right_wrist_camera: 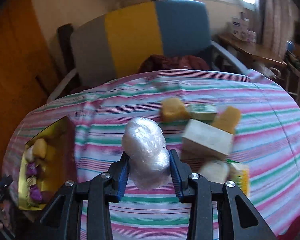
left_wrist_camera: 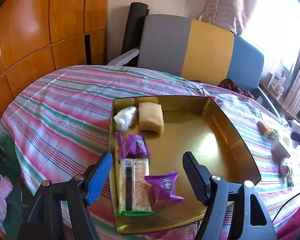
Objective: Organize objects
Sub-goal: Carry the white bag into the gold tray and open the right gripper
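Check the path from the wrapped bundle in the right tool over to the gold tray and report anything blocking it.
Nothing visible blocks it. The right tool grips the plastic-wrapped bundle; only bare striped cloth lies between it and the gold tray, whose right half is free.

Shallow gold metal tray (left_wrist_camera: 238,150): glossy, mirror-smooth. Pink-green striped tablecloth (left_wrist_camera: 66,108): matt woven cloth. Crinkly clear-plastic-wrapped white bundle (right_wrist_camera: 144,140): shiny.

Behind your striped worktop (left_wrist_camera: 66,100) stands a grey, yellow and blue chair (left_wrist_camera: 190,48). Left of the chair, wooden panels (left_wrist_camera: 40,30); right of it, a bright window (left_wrist_camera: 280,20).
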Demonstrator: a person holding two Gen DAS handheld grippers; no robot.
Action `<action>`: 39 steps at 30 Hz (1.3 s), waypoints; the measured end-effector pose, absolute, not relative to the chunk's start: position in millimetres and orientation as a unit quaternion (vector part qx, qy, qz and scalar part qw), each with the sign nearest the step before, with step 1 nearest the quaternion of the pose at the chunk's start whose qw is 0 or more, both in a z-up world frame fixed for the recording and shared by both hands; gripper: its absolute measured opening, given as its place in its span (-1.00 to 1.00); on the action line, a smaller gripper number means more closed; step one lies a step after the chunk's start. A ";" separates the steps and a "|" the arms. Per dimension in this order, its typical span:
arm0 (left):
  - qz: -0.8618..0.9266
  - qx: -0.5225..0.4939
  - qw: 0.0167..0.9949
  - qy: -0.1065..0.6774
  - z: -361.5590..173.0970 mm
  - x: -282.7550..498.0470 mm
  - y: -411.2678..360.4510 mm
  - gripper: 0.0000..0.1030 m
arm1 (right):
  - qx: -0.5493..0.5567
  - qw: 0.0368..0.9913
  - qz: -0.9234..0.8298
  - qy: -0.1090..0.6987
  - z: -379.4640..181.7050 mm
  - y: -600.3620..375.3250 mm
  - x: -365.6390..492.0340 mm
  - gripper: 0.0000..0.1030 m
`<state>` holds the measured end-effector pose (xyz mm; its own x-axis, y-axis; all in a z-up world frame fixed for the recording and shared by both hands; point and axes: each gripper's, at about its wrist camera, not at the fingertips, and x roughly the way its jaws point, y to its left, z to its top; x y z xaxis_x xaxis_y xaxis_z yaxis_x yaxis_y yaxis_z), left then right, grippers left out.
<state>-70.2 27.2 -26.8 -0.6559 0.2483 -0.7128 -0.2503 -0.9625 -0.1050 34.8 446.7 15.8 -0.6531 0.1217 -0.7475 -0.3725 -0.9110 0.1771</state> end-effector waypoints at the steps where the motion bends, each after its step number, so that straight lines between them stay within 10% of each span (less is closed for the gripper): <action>1: 0.909 -0.395 0.137 -0.003 -28.1 -70.5 24.1 0.43 | -0.398 0.109 0.898 0.152 16.8 424.5 22.9 -0.26; 18: 0.904 -0.415 0.063 -0.080 -48.4 -78.1 -48.7 0.22 | -0.548 -0.098 0.827 0.080 -90.5 174.0 -143.9 -0.20; 25: 0.902 -0.419 0.075 -0.073 -52.7 -75.6 -40.5 0.22 | -0.536 -0.137 0.820 0.147 -94.5 166.3 -153.1 0.25; 39: 0.900 -0.418 0.114 -0.050 -44.7 -65.6 -8.0 0.12 | -0.472 -0.098 0.869 0.111 -50.9 234.5 -76.6 0.51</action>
